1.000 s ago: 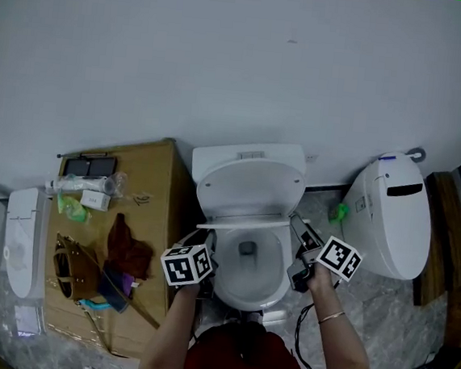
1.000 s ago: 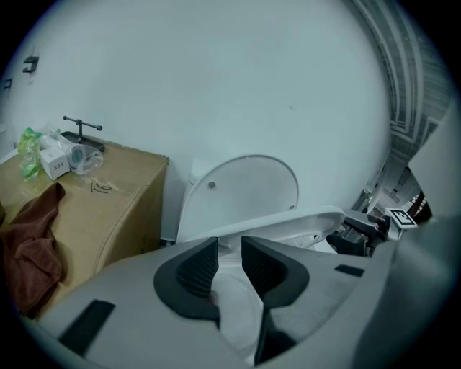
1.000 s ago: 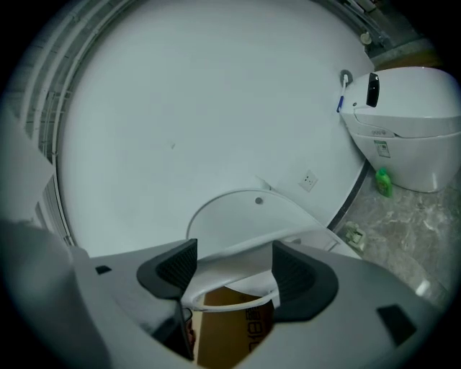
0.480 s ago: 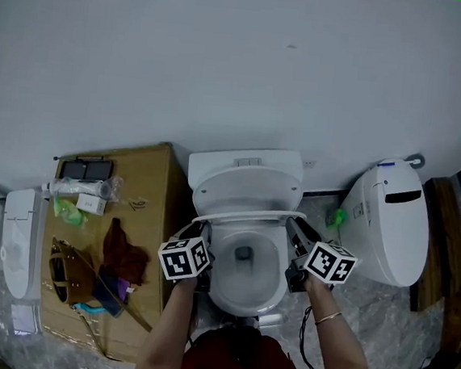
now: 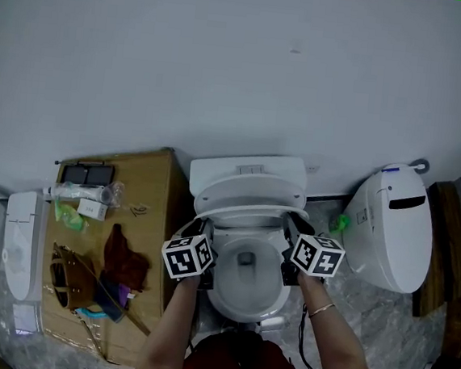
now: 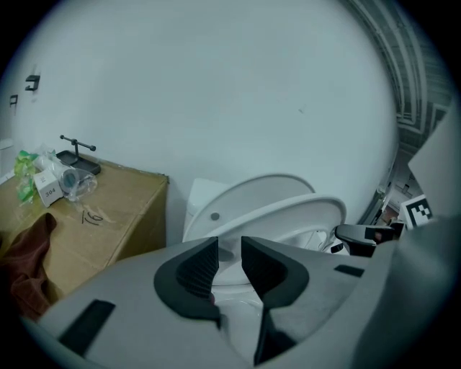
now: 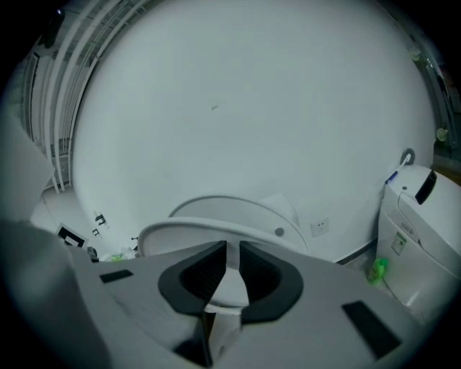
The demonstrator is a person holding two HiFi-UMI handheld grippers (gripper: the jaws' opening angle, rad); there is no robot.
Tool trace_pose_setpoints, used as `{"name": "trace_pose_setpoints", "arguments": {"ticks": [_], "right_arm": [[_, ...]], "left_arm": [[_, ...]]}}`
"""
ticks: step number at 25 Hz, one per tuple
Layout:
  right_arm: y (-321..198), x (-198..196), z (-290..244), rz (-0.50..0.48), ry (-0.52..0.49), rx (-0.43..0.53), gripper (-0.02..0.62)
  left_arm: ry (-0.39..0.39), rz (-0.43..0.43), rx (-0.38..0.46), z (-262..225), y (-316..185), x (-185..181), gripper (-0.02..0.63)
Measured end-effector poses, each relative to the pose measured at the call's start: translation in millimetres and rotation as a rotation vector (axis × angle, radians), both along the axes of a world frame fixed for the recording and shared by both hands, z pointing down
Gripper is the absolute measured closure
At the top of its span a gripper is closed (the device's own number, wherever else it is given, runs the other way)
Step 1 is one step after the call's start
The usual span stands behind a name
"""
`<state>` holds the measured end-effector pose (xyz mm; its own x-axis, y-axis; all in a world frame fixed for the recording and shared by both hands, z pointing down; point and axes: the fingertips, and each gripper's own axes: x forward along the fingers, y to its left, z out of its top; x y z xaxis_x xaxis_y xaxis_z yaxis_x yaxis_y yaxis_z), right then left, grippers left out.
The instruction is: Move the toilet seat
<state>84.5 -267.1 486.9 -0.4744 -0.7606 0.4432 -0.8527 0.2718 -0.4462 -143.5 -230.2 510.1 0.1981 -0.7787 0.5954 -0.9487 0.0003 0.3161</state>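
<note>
Two grippers, both on the toilet seat (image 5: 248,213), one per side.

- left gripper (image 5: 200,232): jaws pressed onto the seat's left rim. In its own view (image 6: 225,263) only a thin slot is left between the pads, with white seat rim in it.
- right gripper (image 5: 291,224): same on the right rim. Its view (image 7: 227,270) shows the pads nearly closed, with white plastic pinched between them.
- seat is part-way up and tilted, between the raised lid (image 5: 250,191) and the bowl (image 5: 243,282). The left gripper view shows it (image 6: 302,212) angled clear of the lid (image 6: 252,191). The right gripper view shows the seat arc (image 7: 180,232) in front of the lid (image 7: 230,209).
- tank (image 5: 248,167) sits against the wall, directly behind the lid.

No counter as such, so the brown box (image 5: 149,188) beside the toilet's left side stands in for it.
- its right edge runs just beside the bowl.
- black tray (image 5: 88,168) at the back edge, near the back-left corner.
- clear bottle (image 5: 84,187) just in front of the tray, green packet (image 5: 70,211) at the left edge.
- dark red cloth (image 5: 126,255) mid-top, brown bag (image 5: 72,274) toward the front-left corner.

A second white toilet (image 5: 388,227), lid shut, stands well to the right. A green item (image 5: 339,222) lies on the floor between the two toilets. A wall socket (image 7: 319,228) shows in the right gripper view.
</note>
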Motion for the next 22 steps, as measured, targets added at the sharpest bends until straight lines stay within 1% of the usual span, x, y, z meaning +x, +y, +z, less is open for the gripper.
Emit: {"name": "trace_pose_setpoints", "arguments": {"ticks": [4, 9, 13, 22], "right_arm": [[-13, -1, 0, 0.008, 0.049, 0.015, 0.532], [-27, -4, 0, -0.008, 0.104, 0.028, 0.535], [-37, -5, 1, -0.011, 0.135, 0.035, 0.535], [-54, -9, 2, -0.011, 0.192, 0.033, 0.535]], "left_arm": [[-0.008, -0.002, 0.006, -1, -11, -1, 0.489], [-0.047, 0.000, 0.018, -1, -24, -4, 0.492], [-0.036, -0.012, 0.018, 0, -33, -5, 0.492], [-0.055, -0.008, 0.020, 0, -50, -8, 0.492]]}}
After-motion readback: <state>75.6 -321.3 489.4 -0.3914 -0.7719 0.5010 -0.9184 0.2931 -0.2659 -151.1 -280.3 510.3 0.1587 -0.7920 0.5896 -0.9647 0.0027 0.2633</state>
